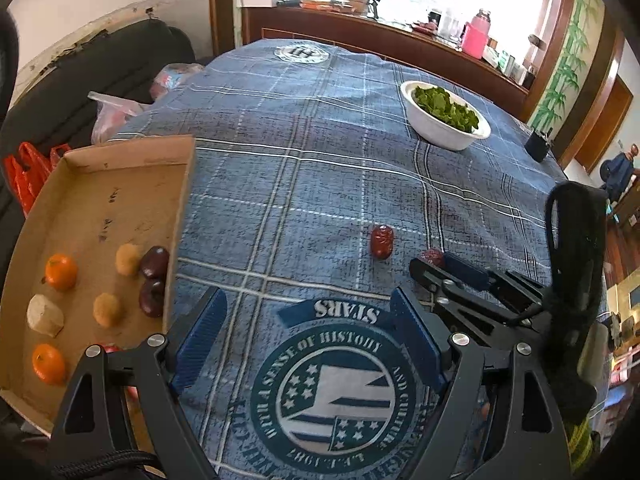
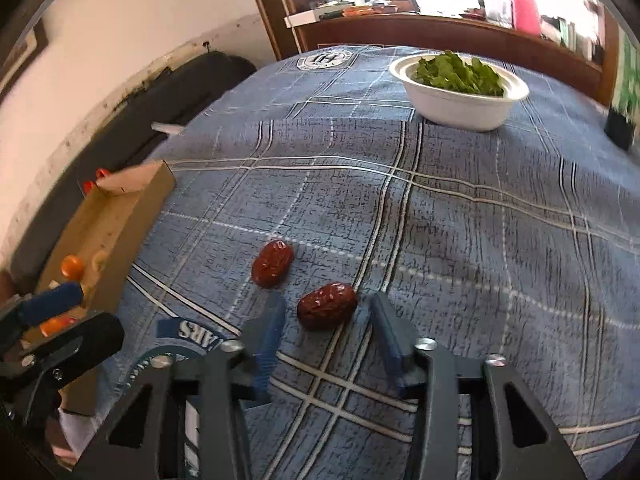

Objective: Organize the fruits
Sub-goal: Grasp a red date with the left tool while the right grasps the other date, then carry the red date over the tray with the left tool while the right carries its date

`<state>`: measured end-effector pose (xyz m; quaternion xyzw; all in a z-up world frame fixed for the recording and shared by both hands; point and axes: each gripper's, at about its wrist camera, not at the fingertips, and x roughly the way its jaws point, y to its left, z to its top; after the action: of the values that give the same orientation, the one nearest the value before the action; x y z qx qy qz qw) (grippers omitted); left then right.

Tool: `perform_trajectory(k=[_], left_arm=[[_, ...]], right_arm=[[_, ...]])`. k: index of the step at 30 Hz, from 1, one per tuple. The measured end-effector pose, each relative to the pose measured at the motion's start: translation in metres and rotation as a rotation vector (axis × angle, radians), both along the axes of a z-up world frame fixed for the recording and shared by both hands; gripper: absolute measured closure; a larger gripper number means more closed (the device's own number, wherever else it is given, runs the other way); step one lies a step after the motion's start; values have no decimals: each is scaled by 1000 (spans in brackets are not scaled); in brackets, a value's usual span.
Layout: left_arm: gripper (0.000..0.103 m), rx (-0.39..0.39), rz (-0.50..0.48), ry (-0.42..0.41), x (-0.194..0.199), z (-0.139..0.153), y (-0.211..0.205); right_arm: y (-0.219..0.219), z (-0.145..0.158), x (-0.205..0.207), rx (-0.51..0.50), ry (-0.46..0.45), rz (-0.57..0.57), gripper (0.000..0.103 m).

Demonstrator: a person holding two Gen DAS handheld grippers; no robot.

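Two red dates lie on the blue checked tablecloth. The nearer date (image 2: 326, 306) sits between the fingertips of my right gripper (image 2: 327, 300), whose blue pads stand a little off it on both sides. The other date (image 2: 273, 263) lies just beyond, to the left. In the left wrist view they are the date by the right gripper (image 1: 431, 257) and the free date (image 1: 382, 242). My left gripper (image 1: 308, 304) hangs open over the cloth's round emblem with nothing in it. A cardboard tray (image 1: 182, 208) on the left holds oranges (image 1: 61, 272), dark fruits (image 1: 155, 262) and tan fruits (image 1: 128, 259).
A white bowl (image 1: 444, 136) of green leaves stands at the far right of the table, with a dark cup (image 1: 538, 146) beyond it. Plastic bags (image 1: 116, 112) and a black sofa lie past the table's left edge. A cluttered wooden shelf runs behind.
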<state>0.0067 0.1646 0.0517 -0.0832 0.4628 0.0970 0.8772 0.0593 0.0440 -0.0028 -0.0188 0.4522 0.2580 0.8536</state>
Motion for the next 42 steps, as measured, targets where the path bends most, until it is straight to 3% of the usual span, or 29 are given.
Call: perform_trajectory(k=[8,12,13,14,15,16,18,32,42], left_arm=[[19,-49,-57,59,47,-21,-20],[20,-19,-59,103,74,-39,-34],[32,-11,-54,121,78,-44,-35],[51,-8,-46,150,82,-51,-36],[54,26,-37,134,81,-51,-37],[77,41,-42,124,80,-50,-40],[85,35,-49,125,77,-47,-40],[86,139,50,1,10,-8,-10],[85,186,139,-61,-18,14,24]], right_arm=[[-65,21,-22,122,1,-132,71],[-87,24,-32,154,22,-165,71],[-90,25,-35,159,22,-166,71],[-92,26,-38,163,22,-166,71],[-93,28,-40,165,20,-163,71],[-94,30,-42,169,17,-158,71],[-93,35,-48,175,7,-149,71],[-66,50,-65,187,-19,-90,71],[-36,59,-76,181,-34,-28,71]])
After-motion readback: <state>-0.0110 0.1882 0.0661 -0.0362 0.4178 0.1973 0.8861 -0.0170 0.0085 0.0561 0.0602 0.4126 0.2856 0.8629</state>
